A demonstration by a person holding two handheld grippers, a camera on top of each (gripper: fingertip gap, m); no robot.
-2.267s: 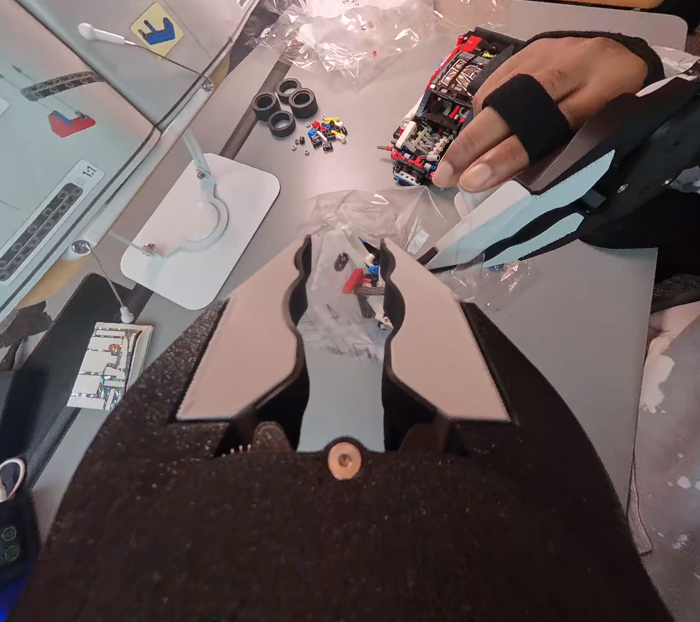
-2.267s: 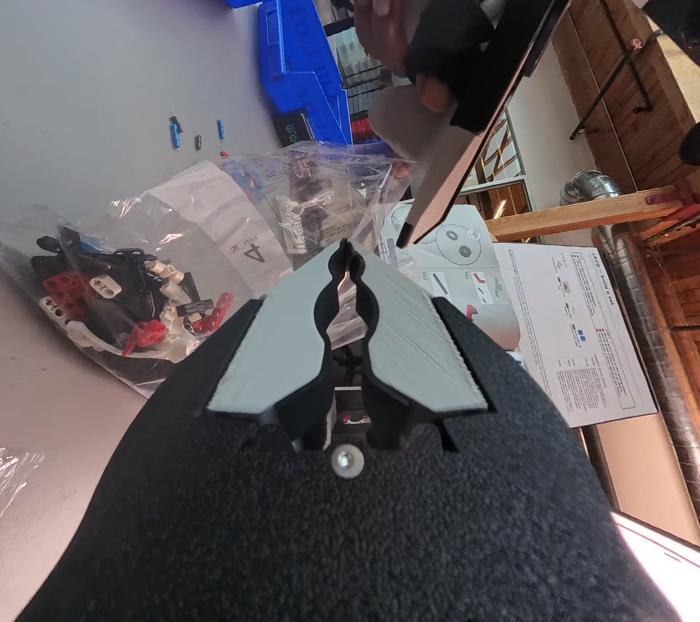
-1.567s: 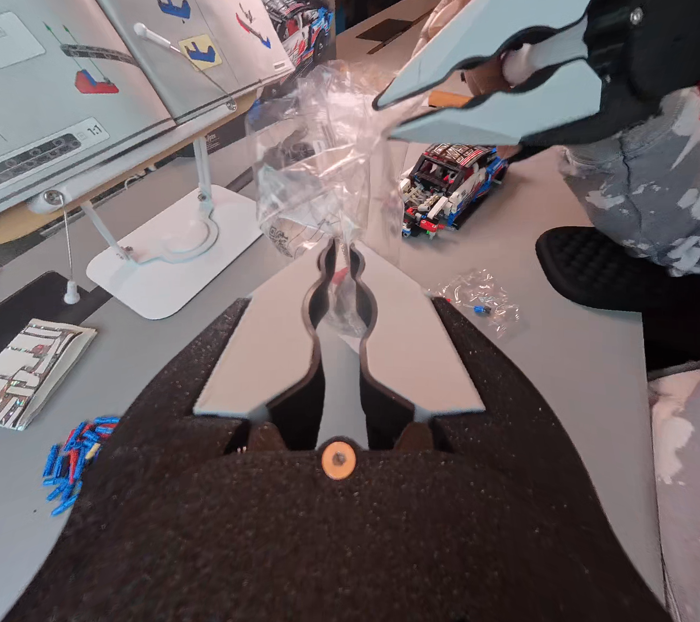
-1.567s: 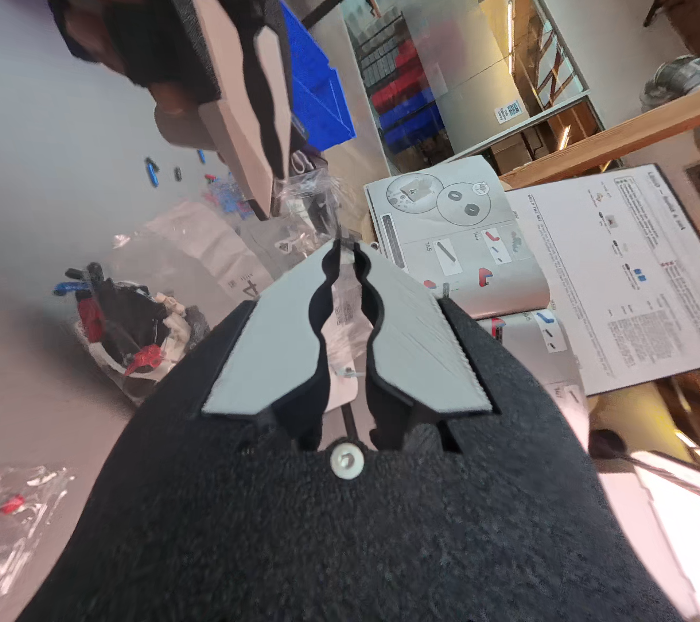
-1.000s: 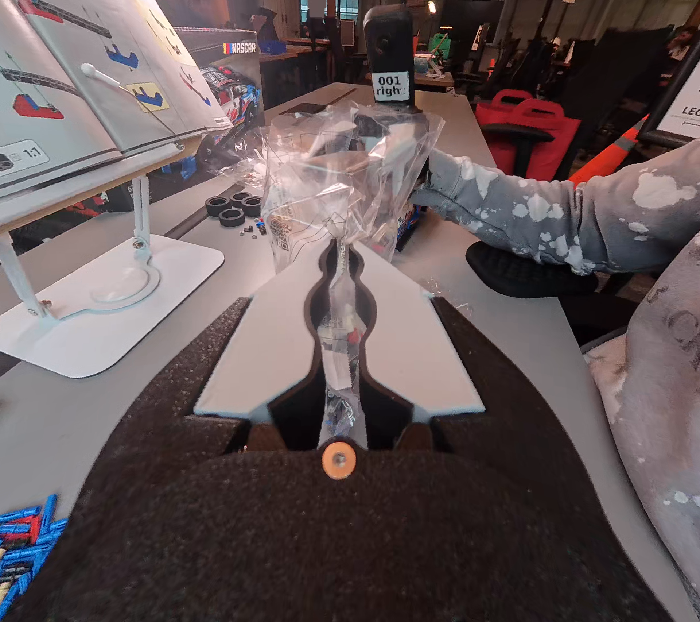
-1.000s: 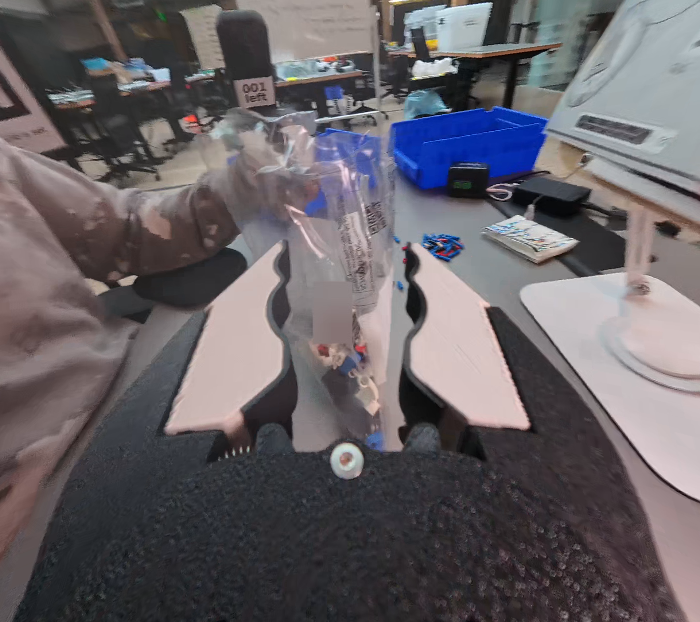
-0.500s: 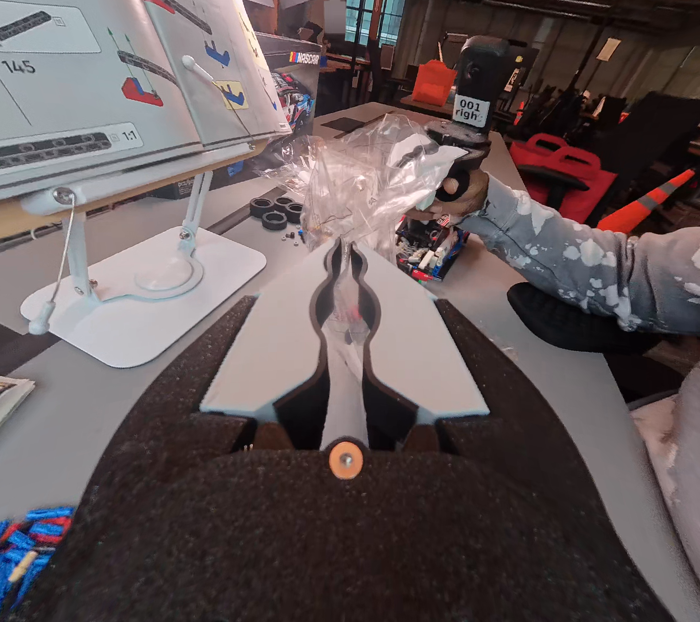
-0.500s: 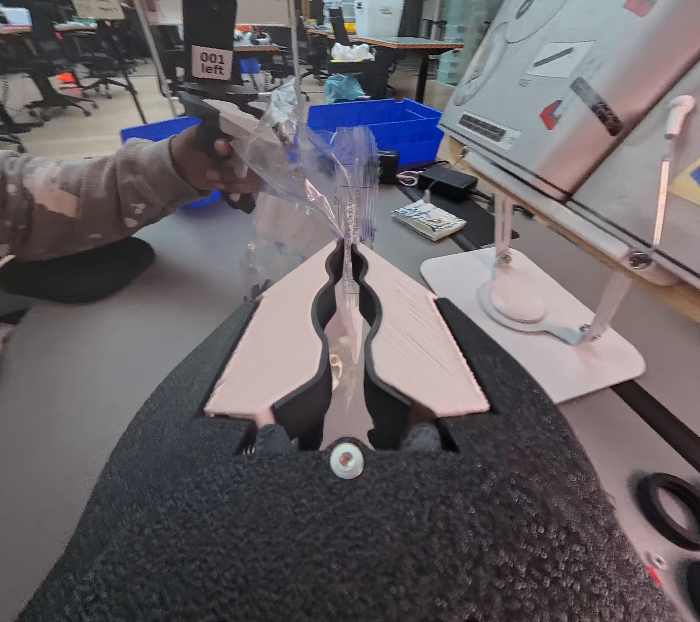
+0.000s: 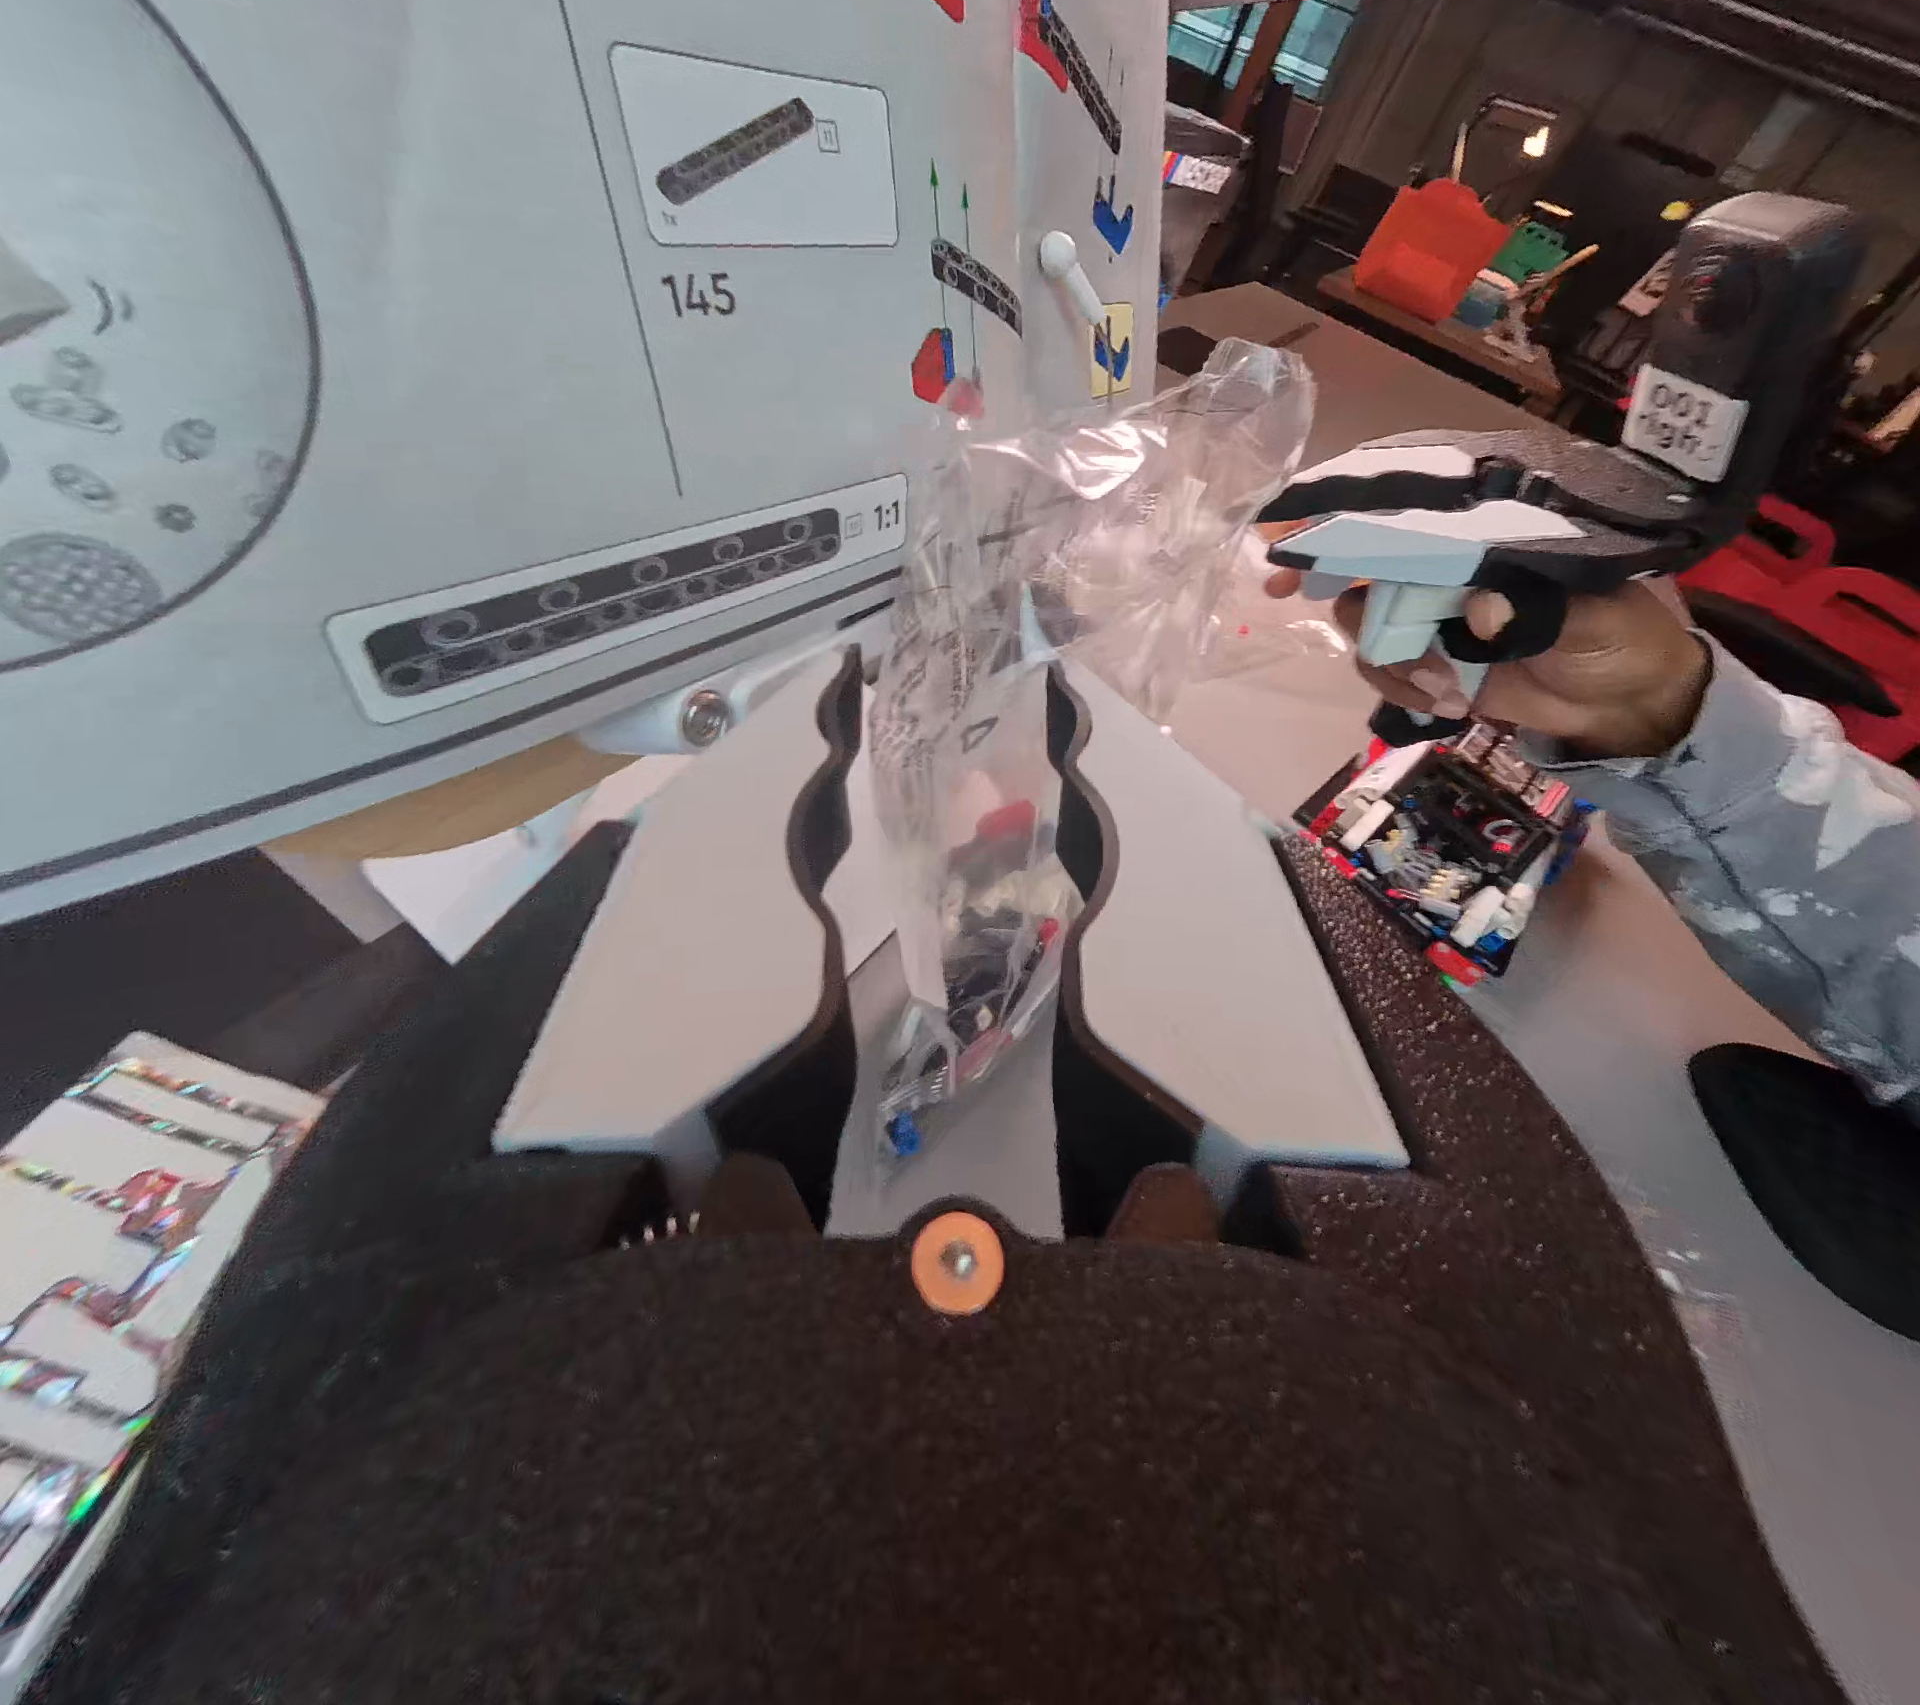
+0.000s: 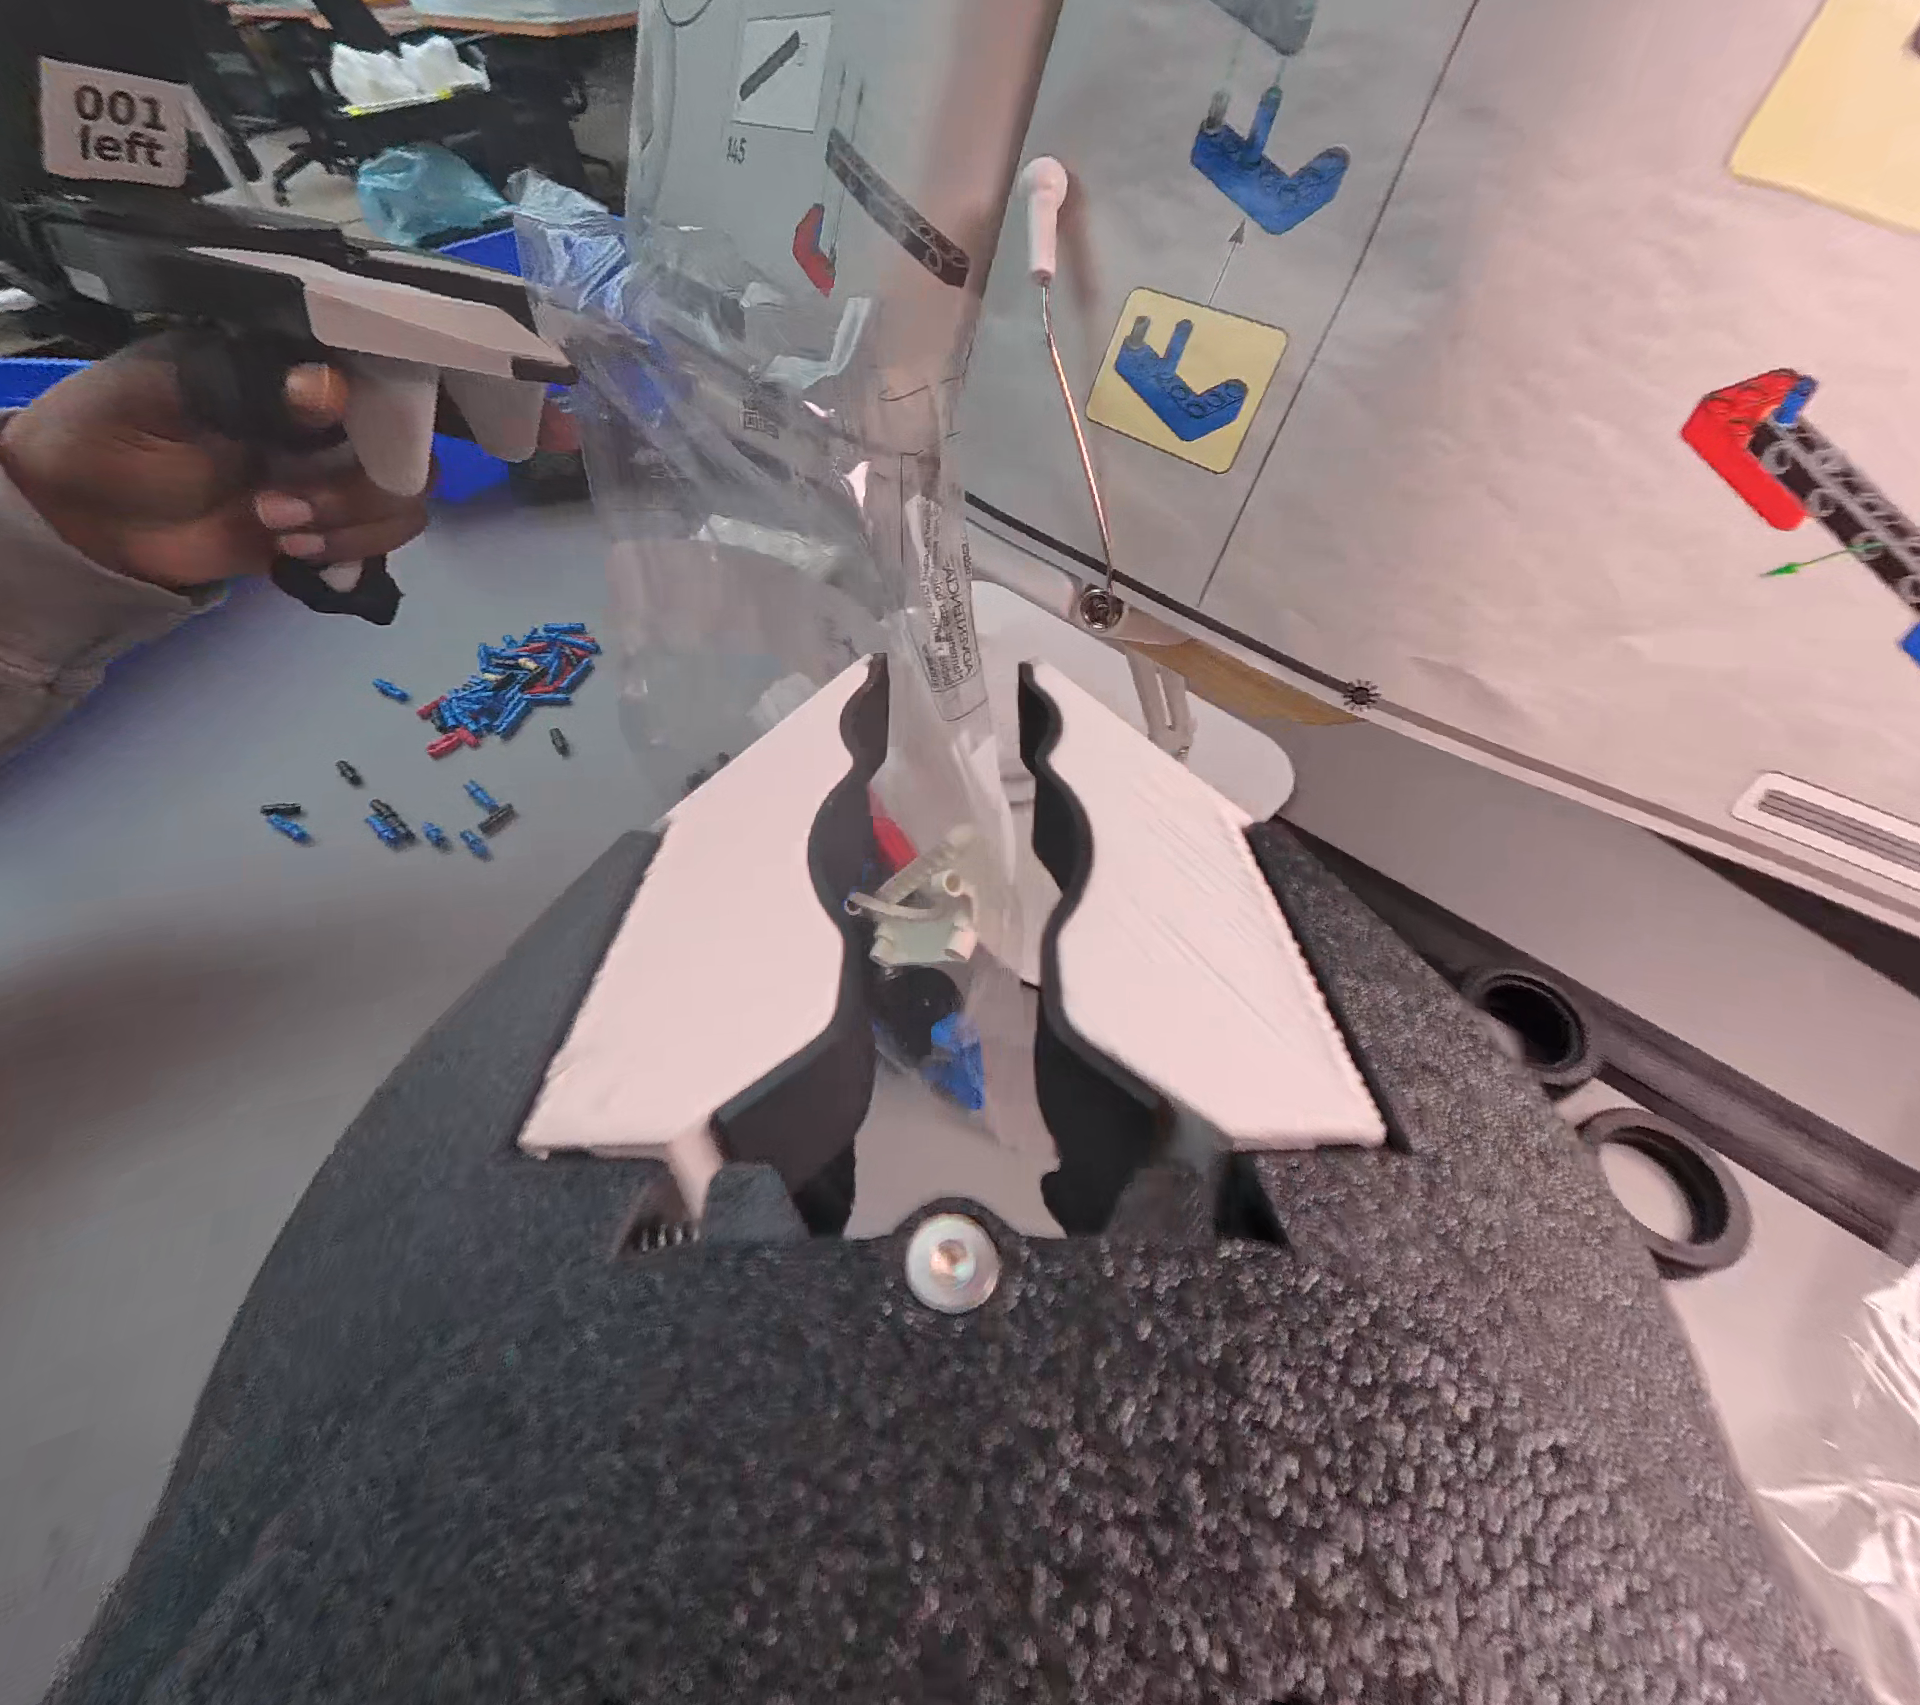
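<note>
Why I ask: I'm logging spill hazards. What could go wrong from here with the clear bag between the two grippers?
1. Both the left gripper and right gripper have their jaws apart around the clear bag, so it may slip and drop its small parts among the loose pins on the table.
2. The bag hangs close to the instruction booklet and its wire page clip; it might snag there.

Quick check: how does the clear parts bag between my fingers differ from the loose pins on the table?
The clear bag hangs in the air between the parted fingers of the right gripper; the loose pins lie scattered on the grey table. The bag's pieces are mixed white, black, red and blue; the pins are mostly blue sticks. Both are small plastic building parts.
</note>
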